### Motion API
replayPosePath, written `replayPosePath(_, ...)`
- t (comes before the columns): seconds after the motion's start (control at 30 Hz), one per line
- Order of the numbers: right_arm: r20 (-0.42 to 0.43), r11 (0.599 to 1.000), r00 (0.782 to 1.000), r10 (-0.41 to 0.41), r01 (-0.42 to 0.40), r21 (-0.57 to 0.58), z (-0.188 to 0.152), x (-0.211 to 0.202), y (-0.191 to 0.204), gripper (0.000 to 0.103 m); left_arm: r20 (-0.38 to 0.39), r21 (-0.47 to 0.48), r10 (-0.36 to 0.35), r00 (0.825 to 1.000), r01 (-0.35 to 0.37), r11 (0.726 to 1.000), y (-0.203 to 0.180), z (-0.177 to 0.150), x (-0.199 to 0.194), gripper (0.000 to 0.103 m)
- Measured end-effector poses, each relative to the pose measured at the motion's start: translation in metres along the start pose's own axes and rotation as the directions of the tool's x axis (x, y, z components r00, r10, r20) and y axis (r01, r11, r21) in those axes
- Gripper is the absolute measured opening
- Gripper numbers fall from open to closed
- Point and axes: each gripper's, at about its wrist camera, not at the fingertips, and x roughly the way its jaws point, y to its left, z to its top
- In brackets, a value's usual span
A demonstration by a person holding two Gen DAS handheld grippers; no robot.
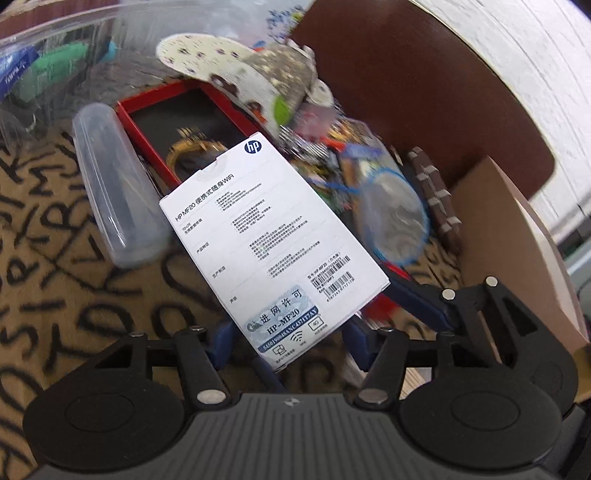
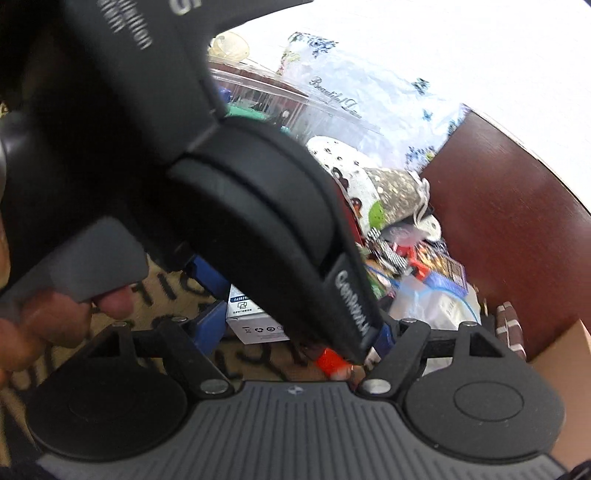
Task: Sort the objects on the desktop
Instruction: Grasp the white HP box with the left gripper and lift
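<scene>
A white HP box lies slanted over the clutter, label side up. Its near end sits between the blue fingers of my left gripper, and both fingers look pressed against its edges. In the right wrist view the same box's end shows low, beside the left finger of my right gripper. That gripper's jaws stand wide and grip nothing. A small red-orange item lies between them. The black body of the left gripper hides most of that view.
A clear plastic case, a red box with a gold watch, a patterned cap and a zip bag crowd the lettered cloth. A cardboard box stands right, a clear bin far left. A hand holds the left gripper's trigger.
</scene>
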Motion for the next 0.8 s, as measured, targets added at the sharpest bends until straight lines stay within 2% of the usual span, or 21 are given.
replayPosePath(0.13,-0.021,0.996,1.000,-0.002,0.004,0.094,-0.019,-0.036,-0.006,0.076,-0.047,0.017,-0.040,0.998,0.041,0.999,-0.018,-0.026,-0.009,0.061)
replayPosePath(0.27,-0.047,0.981,0.999,0.004,0.005,0.193,-0.051,-0.079,-0.011,0.076,-0.096,0.078,-0.077,0.992,0.084,0.993,-0.045,-0.059,-0.016,0.061)
replayPosePath(0.33,-0.071,0.963,0.997,0.008,0.011,0.270,-0.054,-0.091,-0.010,0.076,-0.121,0.115,-0.095,0.988,0.109,0.987,-0.059,-0.077,-0.019,0.061)
replayPosePath(0.4,-0.083,0.940,0.996,0.011,0.018,0.341,-0.073,-0.112,-0.005,0.076,-0.138,0.170,-0.103,0.985,0.126,0.977,-0.073,-0.095,-0.023,0.061)
replayPosePath(0.53,-0.116,0.902,0.992,0.047,0.008,0.432,-0.098,-0.136,-0.007,0.077,-0.133,0.256,-0.099,0.986,0.131,0.958,-0.089,-0.114,-0.031,0.065)
replayPosePath(0.6,-0.111,0.897,0.992,0.057,-0.002,0.442,-0.104,-0.143,-0.007,0.079,-0.139,0.233,-0.108,0.984,0.139,0.962,-0.086,-0.112,-0.031,0.071)
replayPosePath(0.67,-0.102,0.893,0.994,0.044,0.007,0.450,-0.107,-0.138,-0.016,0.084,-0.126,0.175,-0.096,0.987,0.117,0.977,-0.077,-0.105,-0.032,0.079)
replayPosePath(0.8,-0.074,0.881,0.997,0.027,0.011,0.472,-0.108,-0.137,-0.020,0.091,-0.099,0.088,-0.064,0.993,0.073,0.993,-0.069,-0.091,-0.032,0.080)
